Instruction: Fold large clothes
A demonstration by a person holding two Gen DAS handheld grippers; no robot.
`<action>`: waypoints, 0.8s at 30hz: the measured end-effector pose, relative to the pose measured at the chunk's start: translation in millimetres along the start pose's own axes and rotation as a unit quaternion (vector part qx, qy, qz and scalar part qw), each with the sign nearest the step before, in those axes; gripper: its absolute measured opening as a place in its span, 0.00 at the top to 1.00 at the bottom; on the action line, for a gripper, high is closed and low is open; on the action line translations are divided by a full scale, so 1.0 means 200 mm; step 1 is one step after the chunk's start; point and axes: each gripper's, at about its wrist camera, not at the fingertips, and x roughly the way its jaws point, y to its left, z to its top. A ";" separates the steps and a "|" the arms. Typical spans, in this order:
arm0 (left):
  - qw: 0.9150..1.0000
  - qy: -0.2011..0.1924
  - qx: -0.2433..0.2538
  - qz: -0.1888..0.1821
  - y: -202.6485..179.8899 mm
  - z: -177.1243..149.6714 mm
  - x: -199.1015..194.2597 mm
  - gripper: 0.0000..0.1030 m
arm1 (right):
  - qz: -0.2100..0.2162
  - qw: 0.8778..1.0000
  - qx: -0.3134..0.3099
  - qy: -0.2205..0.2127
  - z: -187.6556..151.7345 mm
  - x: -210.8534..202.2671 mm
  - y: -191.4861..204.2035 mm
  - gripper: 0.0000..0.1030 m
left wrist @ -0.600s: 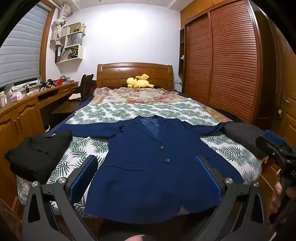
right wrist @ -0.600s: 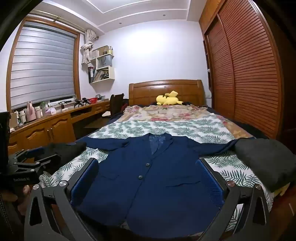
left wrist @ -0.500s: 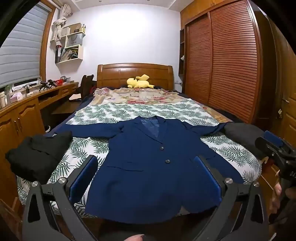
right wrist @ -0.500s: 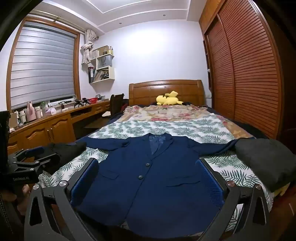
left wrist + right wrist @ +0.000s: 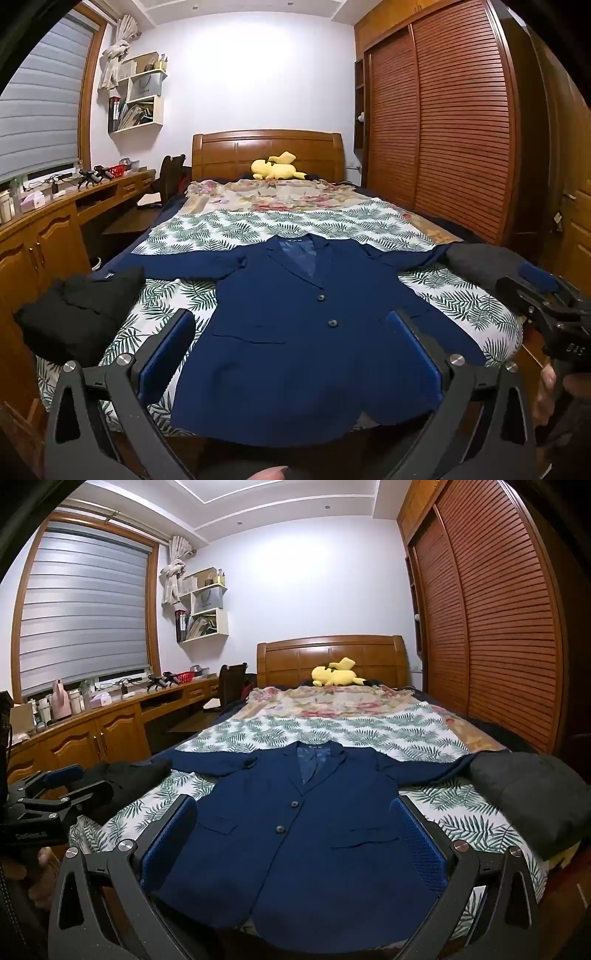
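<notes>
Navy blazer [image 5: 314,332]: flat, face up, buttoned, sleeves spread, foot end of bed [image 5: 461,299]; unfolded. Left gripper [image 5: 291,354], right gripper [image 5: 295,834]: jaws spread wide, empty, hovering short of hem. Step: approach. Next: grasp sleeve at 3 o'clock, fold inward.

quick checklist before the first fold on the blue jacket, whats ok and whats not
1. Blue jacket lies flat, front up, on the bed: ok.
2. Both sleeves spread out to the sides: ok.
3. Left gripper jaws wide apart, nothing between them: ok.
4. Right gripper jaws wide apart, nothing between them: ok.
5. Sleeve ends free: not ok, the black garment and the grey garment lie at them.
6. Buttons fastened: cannot tell.
</notes>
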 end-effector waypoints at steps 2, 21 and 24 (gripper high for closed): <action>1.000 -0.001 0.000 0.000 0.00 0.00 0.00 0.00 | 0.000 1.000 0.000 0.000 0.00 0.00 0.00 0.00; 1.000 -0.010 0.009 0.002 -0.04 0.01 -0.04 0.00 | 0.003 1.000 0.002 -0.005 -0.01 0.00 0.01 0.00; 1.000 -0.010 0.009 0.002 -0.05 0.01 -0.04 0.00 | 0.003 1.000 0.003 -0.005 -0.02 0.00 0.01 0.00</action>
